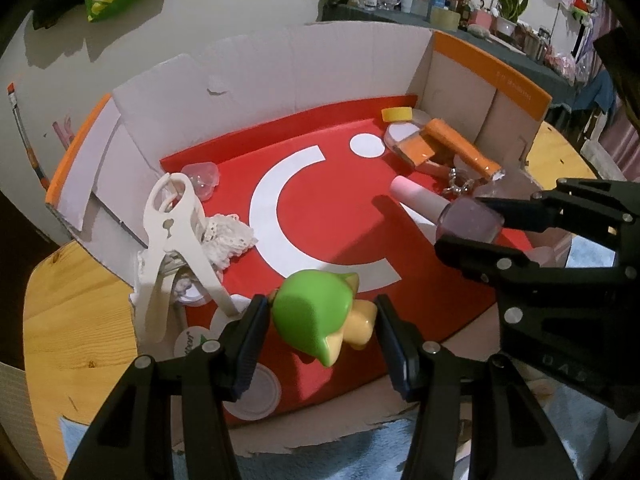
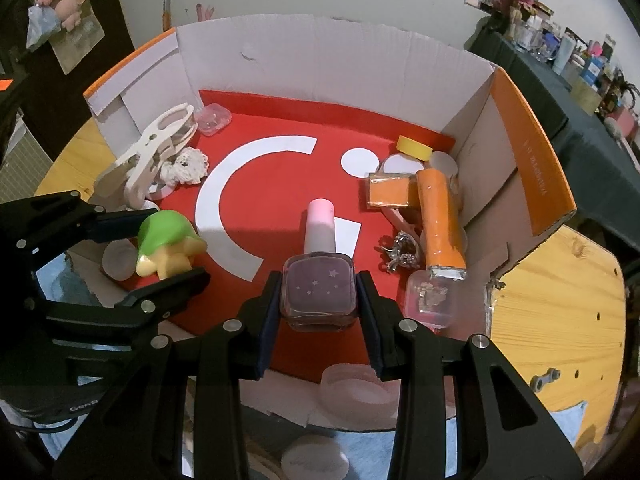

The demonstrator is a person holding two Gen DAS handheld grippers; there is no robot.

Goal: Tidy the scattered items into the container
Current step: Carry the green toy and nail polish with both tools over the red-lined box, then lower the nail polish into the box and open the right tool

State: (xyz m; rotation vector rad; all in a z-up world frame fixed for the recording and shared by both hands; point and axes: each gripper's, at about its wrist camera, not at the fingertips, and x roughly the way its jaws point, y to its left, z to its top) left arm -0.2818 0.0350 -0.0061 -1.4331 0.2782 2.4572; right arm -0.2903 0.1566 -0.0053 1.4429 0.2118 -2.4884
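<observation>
The left gripper is clenched on a small green-capped plastic toy figure with a yellow body, held just above the near-left part of the red floor of the open cardboard box. The right gripper is clenched on a square glass nail-polish bottle with a pink cap, pads against its two flat sides, cap pointing toward the box's far wall, over the near-middle of the same red floor.

Both things appear to be inside the box's rim, so the step in hand looks like the drop. To do it well, lower each gripper until its load is close to the red floor before parting the fingers: the bottle is glass and would likely knock or roll if let go high. A bare patch of floor lies ahead of the bottle, near the white crescent printed on the box; that seems the safe spot.

Toward the box's right wall lie an orange wrapped cylinder, a silver trinket and a small clear case; keep the bottle off them. Toward the box's left wall, a large white plastic clip rests on white lace; the toy should land clear of that. Open one gripper at a time, then lift straight up.
</observation>
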